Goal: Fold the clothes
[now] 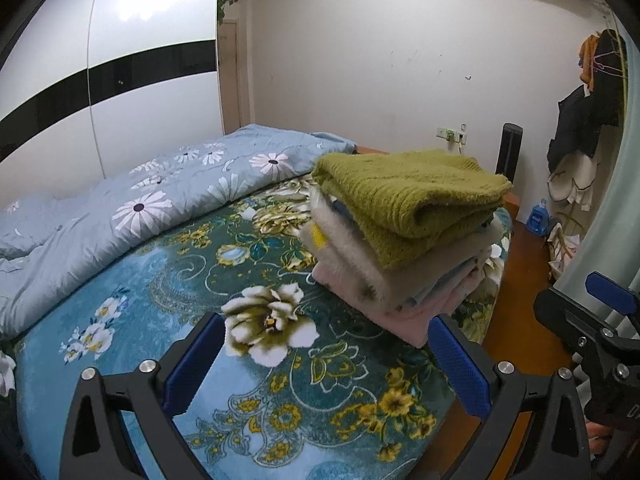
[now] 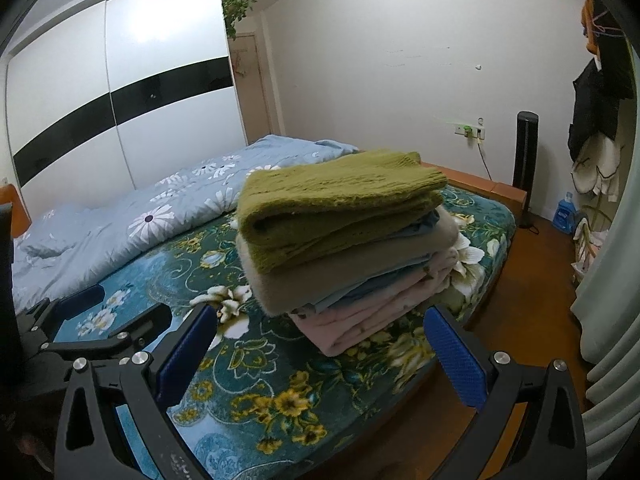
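A stack of folded clothes (image 1: pixel 404 264) sits on the floral bedspread (image 1: pixel 192 280) near the bed's right corner. An olive green knit sweater (image 1: pixel 408 196) lies on top, with beige, blue and pink garments under it. My left gripper (image 1: pixel 326 356) is open and empty, held above the bedspread just short of the stack. The stack shows in the right wrist view (image 2: pixel 352 280) with the green sweater (image 2: pixel 336 208) on top. My right gripper (image 2: pixel 320 352) is open and empty in front of the stack. The left gripper also shows in the right wrist view (image 2: pixel 108 308), and the right gripper at the right edge of the left wrist view (image 1: pixel 608 312).
A pale blue daisy-print quilt (image 1: pixel 132 204) is bunched along the bed's far left side. A white wardrobe with a black stripe (image 1: pixel 108 80) stands behind. A black tower fan (image 2: pixel 526 168), hanging clothes (image 2: pixel 600 112) and a blue bottle (image 2: pixel 563 213) stand on the floor at the right.
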Demonstrator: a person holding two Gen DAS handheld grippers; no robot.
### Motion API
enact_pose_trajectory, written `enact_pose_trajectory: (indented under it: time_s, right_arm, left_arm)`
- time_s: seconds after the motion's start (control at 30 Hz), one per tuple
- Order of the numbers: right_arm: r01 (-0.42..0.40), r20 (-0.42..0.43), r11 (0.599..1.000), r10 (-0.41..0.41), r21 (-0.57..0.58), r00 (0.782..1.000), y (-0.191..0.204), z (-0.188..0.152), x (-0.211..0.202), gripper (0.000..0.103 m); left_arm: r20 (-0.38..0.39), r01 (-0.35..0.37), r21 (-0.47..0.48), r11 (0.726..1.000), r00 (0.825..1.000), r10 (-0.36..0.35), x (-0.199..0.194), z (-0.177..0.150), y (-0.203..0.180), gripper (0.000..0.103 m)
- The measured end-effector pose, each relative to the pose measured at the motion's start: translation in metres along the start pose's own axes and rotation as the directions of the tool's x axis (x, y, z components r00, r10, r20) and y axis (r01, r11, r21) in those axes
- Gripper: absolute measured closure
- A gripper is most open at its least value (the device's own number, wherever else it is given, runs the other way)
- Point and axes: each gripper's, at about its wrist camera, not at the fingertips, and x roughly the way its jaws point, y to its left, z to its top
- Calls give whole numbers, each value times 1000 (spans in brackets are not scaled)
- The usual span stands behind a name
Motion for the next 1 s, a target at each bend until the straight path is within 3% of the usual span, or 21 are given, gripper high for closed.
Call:
enact_pose_trajectory:
  time_s: [1.0]
  right_arm:
    - [-24,-30,999,24,-21,999,9,-8,0,0]
  left_arm:
    - [13,-17,3,1000,1000,17,-8,-5,5,0]
